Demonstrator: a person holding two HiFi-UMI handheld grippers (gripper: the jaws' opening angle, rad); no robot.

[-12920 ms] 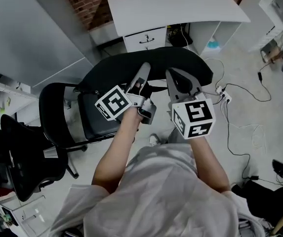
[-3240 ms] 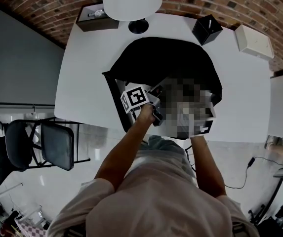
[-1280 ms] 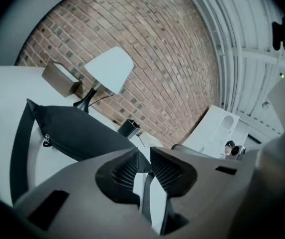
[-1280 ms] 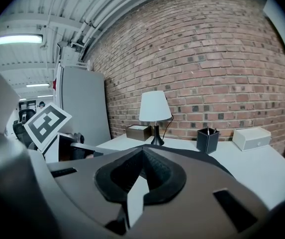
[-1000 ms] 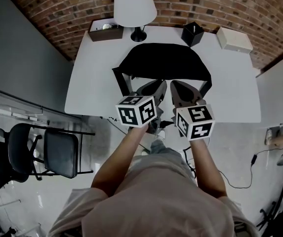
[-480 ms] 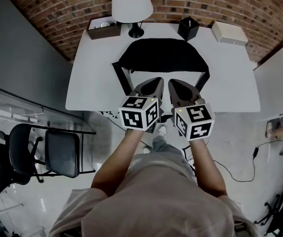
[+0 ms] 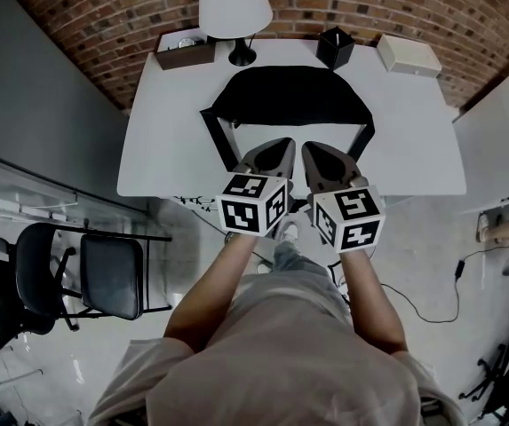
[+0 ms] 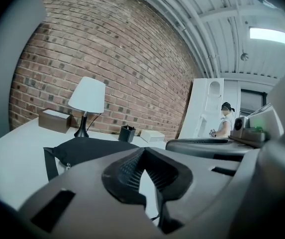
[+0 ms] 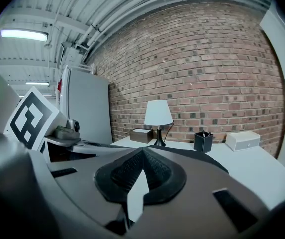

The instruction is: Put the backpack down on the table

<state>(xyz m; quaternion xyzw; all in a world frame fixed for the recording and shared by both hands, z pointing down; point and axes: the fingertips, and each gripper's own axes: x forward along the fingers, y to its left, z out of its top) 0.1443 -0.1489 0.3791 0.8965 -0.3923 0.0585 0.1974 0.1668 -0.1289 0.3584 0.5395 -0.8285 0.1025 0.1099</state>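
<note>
The black backpack (image 7: 290, 96) lies flat on the white table (image 7: 165, 149), with one strap (image 7: 217, 136) trailing toward the near edge. My left gripper (image 7: 279, 144) and right gripper (image 7: 311, 147) hover side by side over the table's near edge, just short of the backpack and clear of it. Both are shut with nothing between the pads. In the left gripper view the left gripper (image 8: 143, 151) points at the backpack (image 8: 87, 148). In the right gripper view the backpack (image 9: 207, 161) shows as a dark band behind the right gripper (image 9: 142, 153).
Along the table's far edge by the brick wall stand a white lamp (image 7: 234, 7), a brown box (image 7: 186, 53), a black pen holder (image 7: 335, 47) and a white box (image 7: 408, 54). A folding chair (image 7: 103, 273) stands on the floor at the left. A cable (image 7: 414, 300) runs across the floor at the right.
The backpack went from the chair to the table, and both grippers let go of it. Over the last second both hands drew back toward me, and the left gripper rolled and closed.
</note>
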